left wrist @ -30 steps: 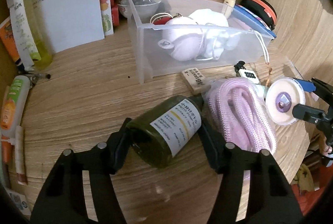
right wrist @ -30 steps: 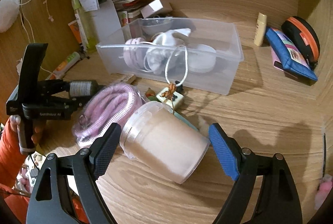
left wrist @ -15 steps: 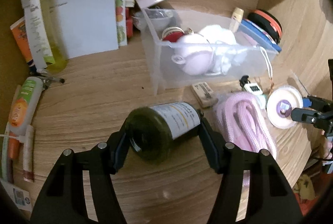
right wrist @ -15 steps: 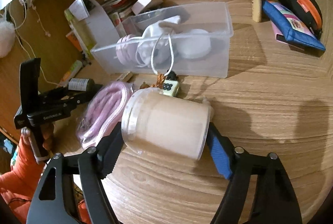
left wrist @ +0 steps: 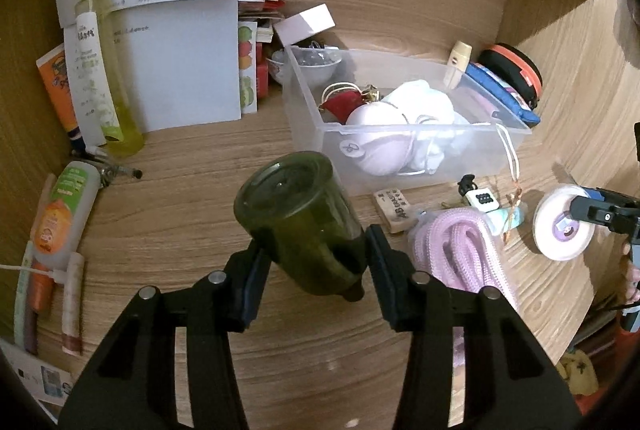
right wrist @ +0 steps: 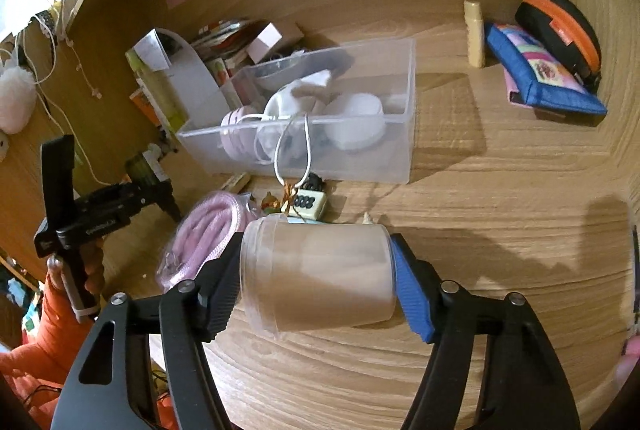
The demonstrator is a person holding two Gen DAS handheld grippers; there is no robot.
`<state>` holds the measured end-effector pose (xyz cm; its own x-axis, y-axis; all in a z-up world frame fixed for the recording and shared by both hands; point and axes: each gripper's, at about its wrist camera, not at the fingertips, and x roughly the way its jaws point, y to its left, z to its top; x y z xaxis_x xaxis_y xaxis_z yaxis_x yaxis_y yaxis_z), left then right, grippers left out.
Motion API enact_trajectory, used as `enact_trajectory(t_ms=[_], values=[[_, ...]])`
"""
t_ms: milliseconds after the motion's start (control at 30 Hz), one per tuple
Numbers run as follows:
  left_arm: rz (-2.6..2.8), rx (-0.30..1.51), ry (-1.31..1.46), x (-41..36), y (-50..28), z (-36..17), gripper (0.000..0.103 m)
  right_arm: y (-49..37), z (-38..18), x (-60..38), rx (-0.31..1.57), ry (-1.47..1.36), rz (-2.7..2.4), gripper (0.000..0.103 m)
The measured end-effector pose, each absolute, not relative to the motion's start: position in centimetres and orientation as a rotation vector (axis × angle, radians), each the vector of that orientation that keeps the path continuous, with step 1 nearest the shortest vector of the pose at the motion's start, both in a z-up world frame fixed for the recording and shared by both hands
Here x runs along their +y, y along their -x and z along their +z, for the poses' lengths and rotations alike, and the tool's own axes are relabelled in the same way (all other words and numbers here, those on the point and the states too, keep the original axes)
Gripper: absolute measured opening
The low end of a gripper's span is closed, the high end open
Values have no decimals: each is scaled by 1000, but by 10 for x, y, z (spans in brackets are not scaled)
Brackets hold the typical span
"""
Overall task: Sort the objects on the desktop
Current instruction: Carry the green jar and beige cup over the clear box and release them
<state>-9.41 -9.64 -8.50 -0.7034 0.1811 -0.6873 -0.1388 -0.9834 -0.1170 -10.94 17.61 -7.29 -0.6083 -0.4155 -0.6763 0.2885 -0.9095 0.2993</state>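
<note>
Green bottle (left wrist: pixel 300 226) | now tipped base-up off the table, your left gripper (left wrist: pixel 312 286) fingers closing on it | frosted jar (right wrist: pixel 318 278) now clamped crosswise in your right gripper (right wrist: pixel 316 286), fingers closing | both ready for the clear bin (left wrist: pixel 404 134).

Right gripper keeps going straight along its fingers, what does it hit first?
Right gripper, closing on the frosted jar, would likely meet the keychain clutter first, then the clear bin; depth is uncertain.

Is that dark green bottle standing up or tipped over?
Tipped. The dark green bottle is held in the left tongs, round base toward the camera and raised, neck end low.
</note>
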Motion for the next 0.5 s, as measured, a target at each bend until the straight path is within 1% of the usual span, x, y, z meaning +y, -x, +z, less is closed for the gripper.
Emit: enact_trajectory(t_ms=[167, 500], values=[[2765, -88, 1057, -96, 94, -69, 47, 113, -61, 182, -250, -1071, -2502, 66], [2780, -109, 916, -91, 108, -31, 47, 129, -18, 189, -258, -916, -2556, 66]])
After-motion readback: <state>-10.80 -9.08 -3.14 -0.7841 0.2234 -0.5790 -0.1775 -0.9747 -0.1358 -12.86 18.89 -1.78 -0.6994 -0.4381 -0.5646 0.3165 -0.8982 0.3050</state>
